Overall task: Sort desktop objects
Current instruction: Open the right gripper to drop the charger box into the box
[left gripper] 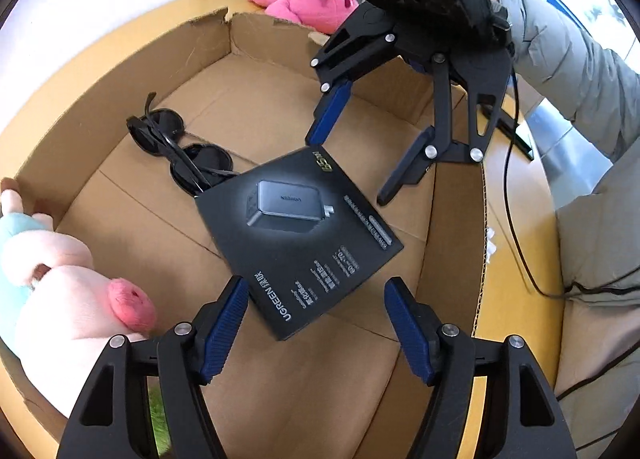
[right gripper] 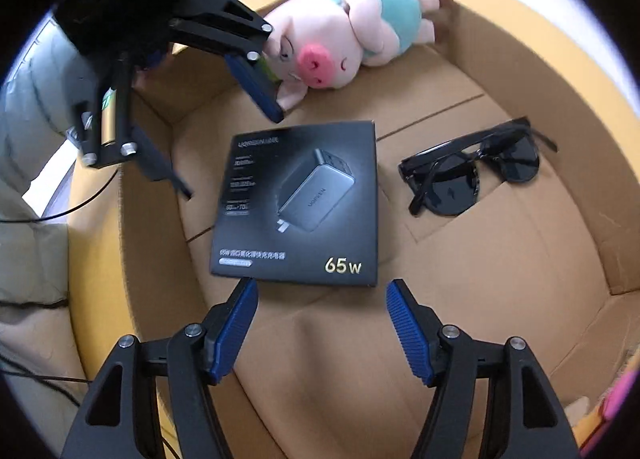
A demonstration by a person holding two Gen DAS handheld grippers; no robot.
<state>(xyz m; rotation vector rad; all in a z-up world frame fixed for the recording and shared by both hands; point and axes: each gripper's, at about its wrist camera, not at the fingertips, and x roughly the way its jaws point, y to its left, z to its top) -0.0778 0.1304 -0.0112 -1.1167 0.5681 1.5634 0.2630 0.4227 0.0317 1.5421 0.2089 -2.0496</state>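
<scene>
Yellow tabletop (right gripper: 96, 211) under a shallow, open cardboard box (right gripper: 520, 71), with glass and a blue sign with Chinese characters behind in the left wrist view. Inside the box, three things on the brown floor. Black charger box (right gripper: 300, 207) (left gripper: 298, 243), printed "UGREEN" and "65w", lying flat near the middle of the box floor. Black sunglasses (right gripper: 472, 175) (left gripper: 180, 151) just beside it, folded, lenses down on a floor flap; in the left wrist view one corner of the charger box overlapping a lens. Pink pig plush (right gripper: 340, 39) (left gripper: 68, 291) in a teal garment lying on its side against one box wall, apart from the charger box. Outside the box, near the far tabletop edge in the left wrist view, a bright pink plush (left gripper: 304, 3).

Left gripper (left gripper: 316, 327) (right gripper: 236, 147) spread wide, holding nothing, hovering over the charger box edge nearest the pig. Right gripper (right gripper: 322, 327) (left gripper: 360, 143) likewise released and empty, blue pads (right gripper: 236, 331) apart, poised over the opposite edge of the charger box, held by an arm in a grey padded sleeve (left gripper: 560, 59).
</scene>
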